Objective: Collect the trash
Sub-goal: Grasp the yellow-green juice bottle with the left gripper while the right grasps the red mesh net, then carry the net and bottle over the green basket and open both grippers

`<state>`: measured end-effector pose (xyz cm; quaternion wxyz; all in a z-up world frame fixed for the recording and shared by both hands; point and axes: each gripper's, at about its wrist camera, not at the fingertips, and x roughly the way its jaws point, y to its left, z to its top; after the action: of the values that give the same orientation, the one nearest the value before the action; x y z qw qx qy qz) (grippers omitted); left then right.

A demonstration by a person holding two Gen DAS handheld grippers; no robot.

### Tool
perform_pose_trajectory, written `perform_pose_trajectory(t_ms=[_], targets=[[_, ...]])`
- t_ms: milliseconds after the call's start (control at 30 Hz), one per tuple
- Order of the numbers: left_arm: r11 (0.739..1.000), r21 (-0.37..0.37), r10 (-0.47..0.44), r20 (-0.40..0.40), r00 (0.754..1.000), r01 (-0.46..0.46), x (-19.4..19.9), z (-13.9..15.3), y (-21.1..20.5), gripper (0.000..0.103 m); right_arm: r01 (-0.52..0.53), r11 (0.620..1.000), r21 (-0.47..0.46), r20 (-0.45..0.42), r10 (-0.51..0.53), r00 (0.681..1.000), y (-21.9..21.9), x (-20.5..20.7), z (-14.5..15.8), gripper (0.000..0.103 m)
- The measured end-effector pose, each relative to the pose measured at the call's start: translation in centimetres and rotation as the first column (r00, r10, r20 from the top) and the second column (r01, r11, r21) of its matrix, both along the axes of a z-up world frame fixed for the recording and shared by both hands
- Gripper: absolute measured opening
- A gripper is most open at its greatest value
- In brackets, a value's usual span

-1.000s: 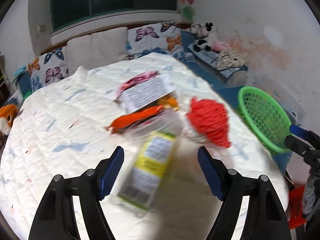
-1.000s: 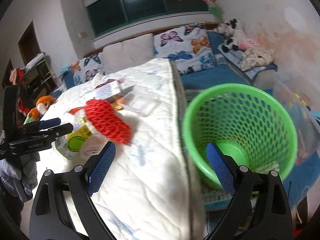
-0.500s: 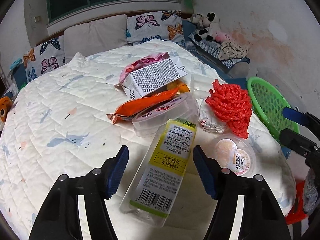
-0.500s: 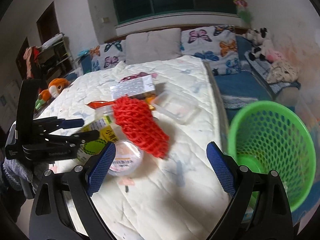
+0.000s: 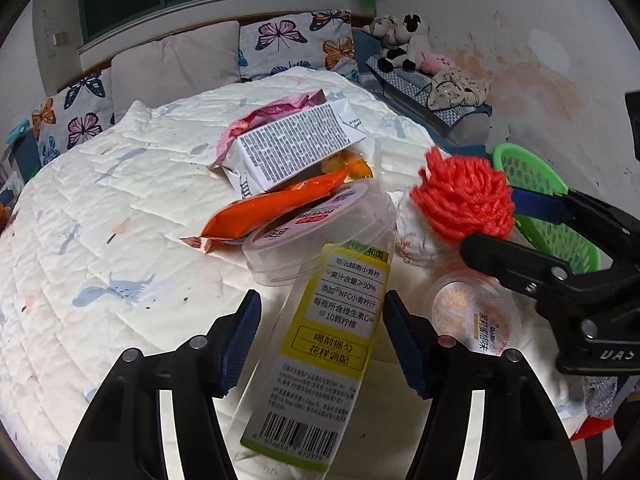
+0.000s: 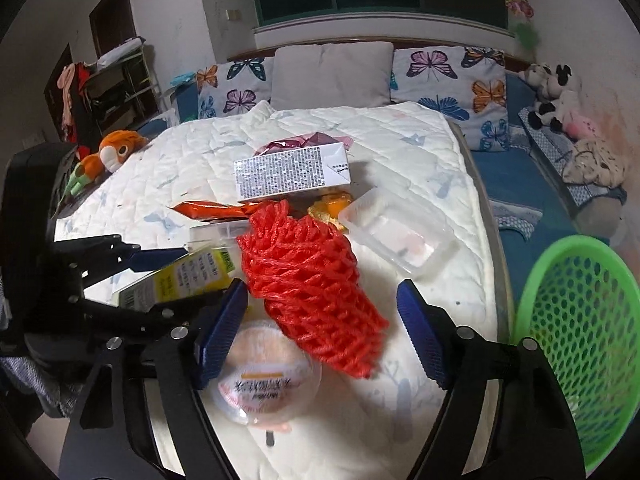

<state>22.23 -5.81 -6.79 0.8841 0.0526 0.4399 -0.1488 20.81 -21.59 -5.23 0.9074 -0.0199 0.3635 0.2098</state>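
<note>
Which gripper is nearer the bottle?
Left. The left gripper is open astride the bottle; the right gripper is open around the red net, beside it.

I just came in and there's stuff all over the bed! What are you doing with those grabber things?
Someone is picking up trash from the bed with a tool in each hand. The left tool is open, with a yellow-labelled juice bottle lying between its fingers, not squeezed yet. The right tool is open too, with the red foam net between its fingers. The green basket waits beside the bed. A carton, an orange wrapper and plastic tubs are still on the quilt.
</note>
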Motion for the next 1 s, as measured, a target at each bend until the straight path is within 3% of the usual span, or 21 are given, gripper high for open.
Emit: perform_pose_trajectory(t_ms=[200,300,467,1000], targets=[[1.0,-0.017,-0.011,-0.008,1.0,0.011,0.2,-0.3,-0.3,0.054,0.009,1.0,0.012,-0.014,-0.009,1.0,-0.5,0.3,-0.4,0.053],[1.0,-0.025,-0.012,-0.004,1.0,0.012,-0.2,-0.1,-0.2,0.049,0.016,0.999,0.034,-0.012,-0.016,1.0,-1.0,0.0,0.0,0.049],[0.999,-0.042,-0.019,0.003,1.0,0.02,-1.3,0.6,0.2,0.045,0.02,0.998,0.059,0.004,-0.02,1.0,-1.6,-1.0,0.8,0.048],[0.996,-0.084,-0.019,0.009,1.0,0.019,-6.9,2.7,1.8,0.043,0.044,0.991,0.123,0.033,-0.048,0.998,-4.1,-4.7,2.6,0.044]])
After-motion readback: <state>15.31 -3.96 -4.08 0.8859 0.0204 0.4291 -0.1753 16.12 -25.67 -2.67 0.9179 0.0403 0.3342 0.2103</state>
